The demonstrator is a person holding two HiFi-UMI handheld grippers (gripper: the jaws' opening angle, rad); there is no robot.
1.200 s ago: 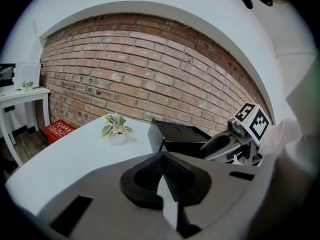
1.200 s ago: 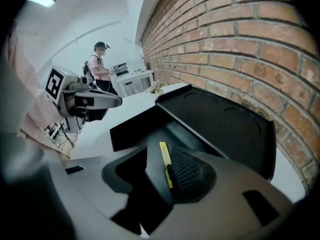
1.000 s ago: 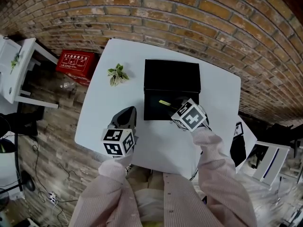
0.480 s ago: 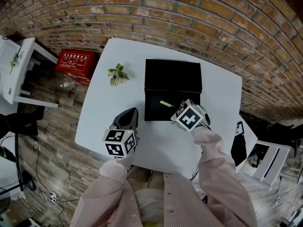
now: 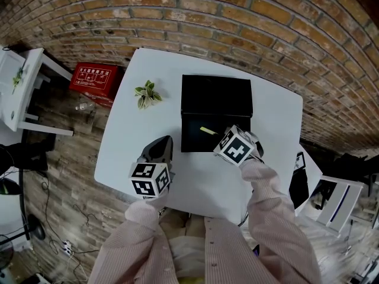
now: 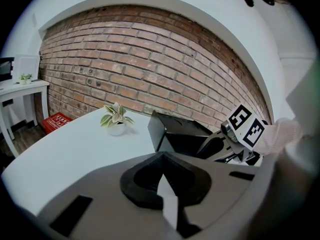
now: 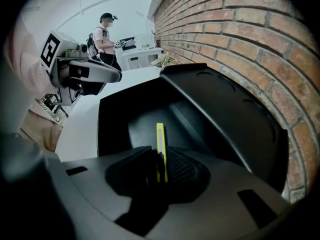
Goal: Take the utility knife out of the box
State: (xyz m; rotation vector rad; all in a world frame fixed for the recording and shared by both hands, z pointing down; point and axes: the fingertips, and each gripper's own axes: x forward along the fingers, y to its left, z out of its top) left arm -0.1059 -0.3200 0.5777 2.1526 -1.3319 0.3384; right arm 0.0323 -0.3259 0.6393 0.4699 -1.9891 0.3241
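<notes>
A black box lies open on the white table, its lid leaning back toward the brick wall. Inside lies the yellow utility knife. My right gripper points steeply down into the box. Its jaws have just been closing with the knife between them, and both pads now look pressed against the knife's near end. My left gripper rests shut and empty over the table, left of the box.
A small potted plant stands on the table left of the box. On the floor at the left are a red case and a white side table. A person stands far off in the right gripper view.
The right gripper's marker cube has shifted slightly and rolled a little over the box. The left gripper and the box have not moved.
</notes>
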